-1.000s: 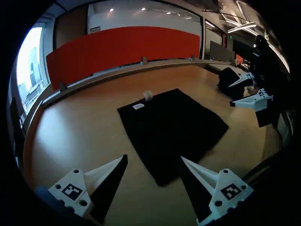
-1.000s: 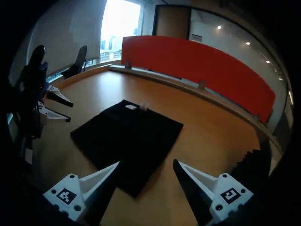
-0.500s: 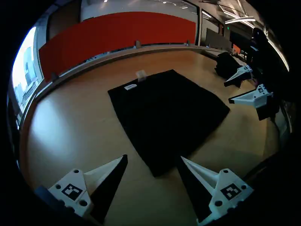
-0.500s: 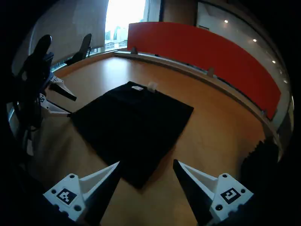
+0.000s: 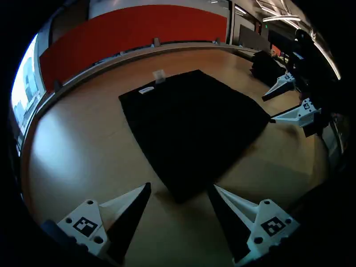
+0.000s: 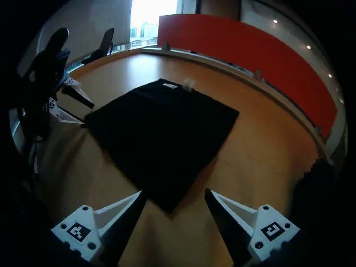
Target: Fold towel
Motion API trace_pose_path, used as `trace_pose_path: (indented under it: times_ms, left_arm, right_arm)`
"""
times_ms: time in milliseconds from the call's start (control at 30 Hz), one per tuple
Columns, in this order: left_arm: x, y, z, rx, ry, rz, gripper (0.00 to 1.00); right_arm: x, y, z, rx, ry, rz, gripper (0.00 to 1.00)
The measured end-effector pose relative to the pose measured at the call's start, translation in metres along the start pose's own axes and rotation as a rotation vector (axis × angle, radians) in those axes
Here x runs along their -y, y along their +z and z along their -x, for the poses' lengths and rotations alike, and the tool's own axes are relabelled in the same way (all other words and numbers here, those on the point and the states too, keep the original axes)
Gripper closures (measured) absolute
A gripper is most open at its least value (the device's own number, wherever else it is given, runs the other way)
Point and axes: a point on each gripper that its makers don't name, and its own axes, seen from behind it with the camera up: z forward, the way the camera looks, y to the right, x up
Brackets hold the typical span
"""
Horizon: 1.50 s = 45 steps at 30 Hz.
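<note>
On the table (image 5: 80, 133), the towel (image 5: 191, 115) is lying flat, folding seemingly not begun, while the left gripper (image 5: 179, 185) and right gripper (image 6: 174, 192) are hovering, jaws spread and empty, over its corners.

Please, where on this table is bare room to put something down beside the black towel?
Free: the wide wood strip between the black towel and the table edge by the window, and the strip between towel and red partition. Crowded: the near corners, where the left claw and right claw hover open.
</note>
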Motion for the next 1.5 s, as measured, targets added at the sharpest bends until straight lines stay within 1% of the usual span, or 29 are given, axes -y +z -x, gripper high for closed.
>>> trace_pose_path:
  times_ms: [300,400,467,533,667,733,867,967,1067,1200,1333,1400,1500]
  left_arm:
    - [-0.001,0.002,0.004,0.020,0.013,0.010,0.07]
    - [-0.002,0.003,0.005,0.026,0.016,0.010,0.08]
    - [-0.002,0.003,0.004,0.028,0.019,0.010,0.11]
    - [-0.004,0.004,0.004,0.028,0.022,0.011,0.17]
    - [-0.007,0.004,0.004,0.027,0.029,0.015,0.25]
    - [-0.008,0.004,0.004,0.028,0.030,0.017,0.29]
    - [-0.009,0.004,0.004,0.030,0.027,0.018,0.30]
    - [-0.009,0.003,0.004,0.034,0.026,0.018,0.32]
    - [-0.008,0.003,0.004,0.041,0.024,0.018,0.34]
    - [-0.007,0.003,0.004,0.047,0.021,0.014,0.45]
    - [-0.008,0.003,0.004,0.049,0.019,0.011,0.47]
    - [-0.008,0.003,0.004,0.050,0.020,0.010,0.51]
    - [-0.009,0.004,0.003,0.052,0.020,0.007,0.72]
  right_arm:
    - [0.007,0.005,0.006,0.022,-0.002,-0.038,0.04]
    - [0.007,0.006,0.008,0.027,-0.009,-0.041,0.05]
    - [0.008,0.007,0.007,0.027,-0.011,-0.047,0.08]
    - [0.011,0.007,0.008,0.028,-0.009,-0.057,0.12]
    - [0.015,0.008,0.009,0.025,0.003,-0.081,0.25]
    - [0.016,0.008,0.009,0.023,0.009,-0.087,0.28]
    - [0.017,0.008,0.010,0.022,0.012,-0.090,0.31]
    - [0.018,0.008,0.010,0.024,0.008,-0.094,0.38]
    - [0.018,0.008,0.010,0.026,0.008,-0.095,0.46]
    - [0.017,0.008,0.010,0.027,0.016,-0.091,0.55]
    - [0.015,0.008,0.010,0.030,0.030,-0.083,0.65]
    - [0.014,0.008,0.010,0.031,0.036,-0.080,0.69]
    - [0.013,0.008,0.010,0.034,0.043,-0.079,0.72]
